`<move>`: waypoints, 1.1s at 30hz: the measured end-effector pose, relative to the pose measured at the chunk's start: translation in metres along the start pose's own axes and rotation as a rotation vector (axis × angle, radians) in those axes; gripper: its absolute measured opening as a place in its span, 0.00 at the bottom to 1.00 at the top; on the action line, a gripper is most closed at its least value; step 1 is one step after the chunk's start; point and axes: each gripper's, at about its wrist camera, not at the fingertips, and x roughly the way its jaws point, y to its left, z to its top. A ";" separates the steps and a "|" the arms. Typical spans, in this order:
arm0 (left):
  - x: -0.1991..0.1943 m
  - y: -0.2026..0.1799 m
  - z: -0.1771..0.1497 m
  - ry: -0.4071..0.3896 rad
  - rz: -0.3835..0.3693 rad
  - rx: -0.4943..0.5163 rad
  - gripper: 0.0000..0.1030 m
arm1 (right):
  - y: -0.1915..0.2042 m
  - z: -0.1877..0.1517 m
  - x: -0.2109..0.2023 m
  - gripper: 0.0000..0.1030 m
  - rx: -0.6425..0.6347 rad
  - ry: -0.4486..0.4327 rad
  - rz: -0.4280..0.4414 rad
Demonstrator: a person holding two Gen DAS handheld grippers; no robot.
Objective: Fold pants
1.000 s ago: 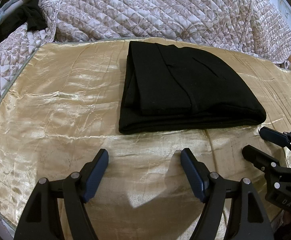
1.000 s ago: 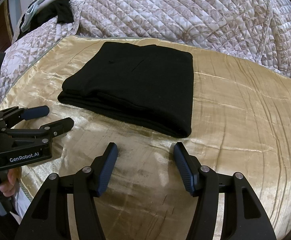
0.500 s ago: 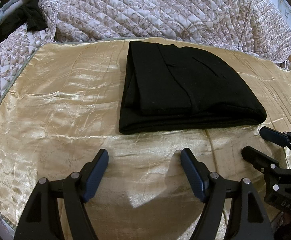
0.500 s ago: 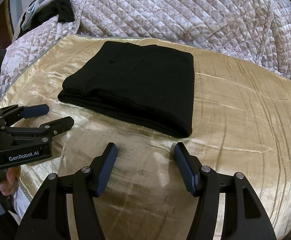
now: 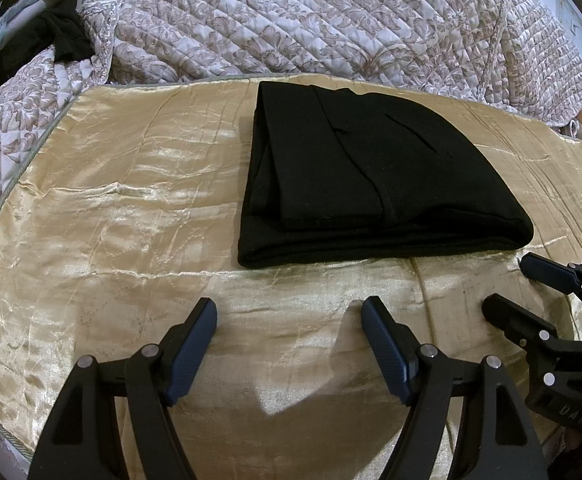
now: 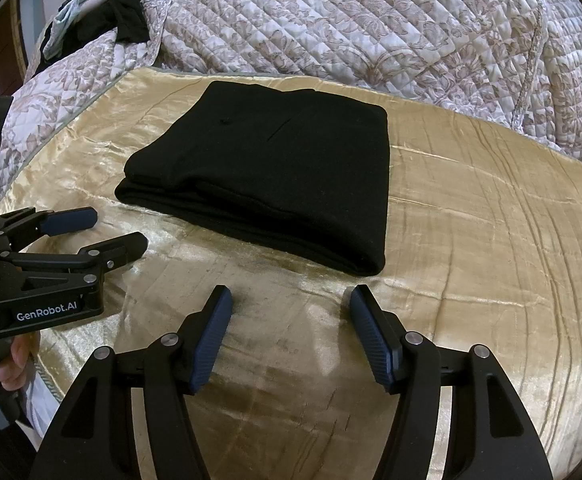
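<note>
left wrist view: the black pants [image 5: 375, 184] lie folded into a thick rectangle on the gold satin cloth [image 5: 123, 208], toward its far edge, where the quilted bedspread [image 5: 331, 24] rises behind. the near folded edge runs straight across, just ahead of the left gripper [image 5: 289, 320], whose fingers are spread wide and hold nothing. bare satin stretches out to the left of the pants. the right gripper [image 5: 519, 292] sits at the right, also spread and empty.

right wrist view: the pants [image 6: 275, 168] lie ahead and a little left, their near right corner close to the right gripper [image 6: 289, 308], fingers wide apart and empty. wide satin [image 6: 491, 240] lies free on the right. the left gripper [image 6: 107, 232] hovers near the pants' left fold.
</note>
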 end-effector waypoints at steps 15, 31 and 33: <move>0.000 0.000 0.000 0.002 -0.001 -0.002 0.75 | -0.002 0.005 0.003 0.72 -0.025 0.029 -0.011; 0.000 0.001 -0.002 0.002 0.001 -0.005 0.75 | -0.003 0.009 0.008 0.76 -0.053 0.031 -0.012; 0.000 0.002 -0.002 0.002 0.001 -0.005 0.75 | -0.005 0.009 0.009 0.78 -0.057 0.014 -0.012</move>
